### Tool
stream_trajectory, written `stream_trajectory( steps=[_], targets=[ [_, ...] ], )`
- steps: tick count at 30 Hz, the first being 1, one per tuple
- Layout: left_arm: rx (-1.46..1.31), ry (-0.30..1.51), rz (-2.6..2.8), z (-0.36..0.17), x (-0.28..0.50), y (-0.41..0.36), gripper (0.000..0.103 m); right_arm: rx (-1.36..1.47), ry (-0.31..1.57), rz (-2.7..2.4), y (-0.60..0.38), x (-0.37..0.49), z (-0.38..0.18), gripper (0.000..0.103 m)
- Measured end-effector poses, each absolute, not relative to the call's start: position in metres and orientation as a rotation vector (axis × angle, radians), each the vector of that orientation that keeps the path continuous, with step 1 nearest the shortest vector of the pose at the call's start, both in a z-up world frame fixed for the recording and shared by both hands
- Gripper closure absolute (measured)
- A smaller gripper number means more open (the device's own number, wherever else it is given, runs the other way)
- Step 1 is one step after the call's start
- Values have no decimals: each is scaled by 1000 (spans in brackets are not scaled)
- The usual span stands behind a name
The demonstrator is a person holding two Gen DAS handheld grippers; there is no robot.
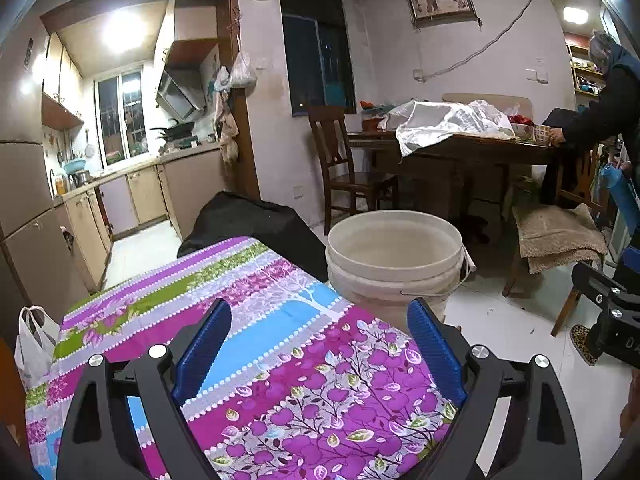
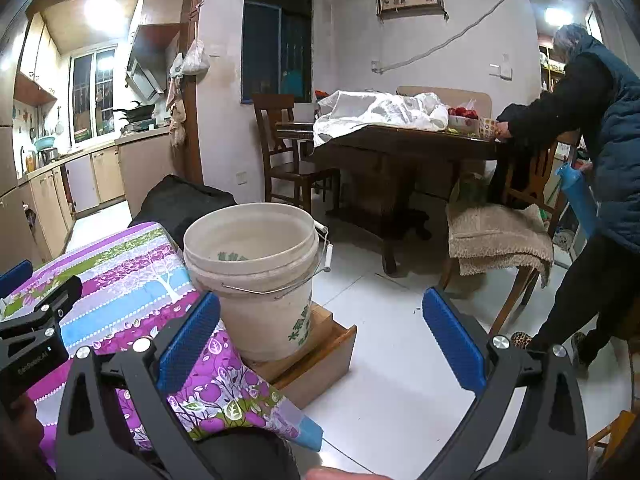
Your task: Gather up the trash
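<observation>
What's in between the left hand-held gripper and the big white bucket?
Only the flowery purple cloth. In the left wrist view it stretches bare from the open left hand-held gripper up to the white bucket; nothing lies on it there.

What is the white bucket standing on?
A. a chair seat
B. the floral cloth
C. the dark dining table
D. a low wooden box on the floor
D: in the right wrist view the white bucket stands on a low wooden box on the tiled floor, beside the floral cloth, not on it.
</observation>
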State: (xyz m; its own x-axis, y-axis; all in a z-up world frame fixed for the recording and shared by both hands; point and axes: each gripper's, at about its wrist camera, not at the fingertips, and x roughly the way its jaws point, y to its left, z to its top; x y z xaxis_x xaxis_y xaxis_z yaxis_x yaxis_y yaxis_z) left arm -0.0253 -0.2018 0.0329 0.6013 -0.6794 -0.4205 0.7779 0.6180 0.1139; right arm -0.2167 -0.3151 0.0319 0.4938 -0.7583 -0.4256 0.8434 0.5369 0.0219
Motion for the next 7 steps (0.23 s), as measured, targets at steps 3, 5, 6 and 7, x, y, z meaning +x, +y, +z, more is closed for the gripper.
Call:
stream_trajectory(
  steps=[3, 5, 6, 7],
  targets=[
    [320, 365, -867, 32, -24, -204, 14, 249, 392, -981, -315, -216, 30, 5],
    [318, 364, -867, 31, -24, -204, 14, 250, 396, -981, -316, -216, 29, 5],
    [317, 364, -864, 31, -24, -204, 12, 250, 397, -980, -316, -215, 29, 5],
    [319, 367, -864, 30, -23, -204, 10, 251, 399, -979, -316, -214, 29, 5]
  ],
)
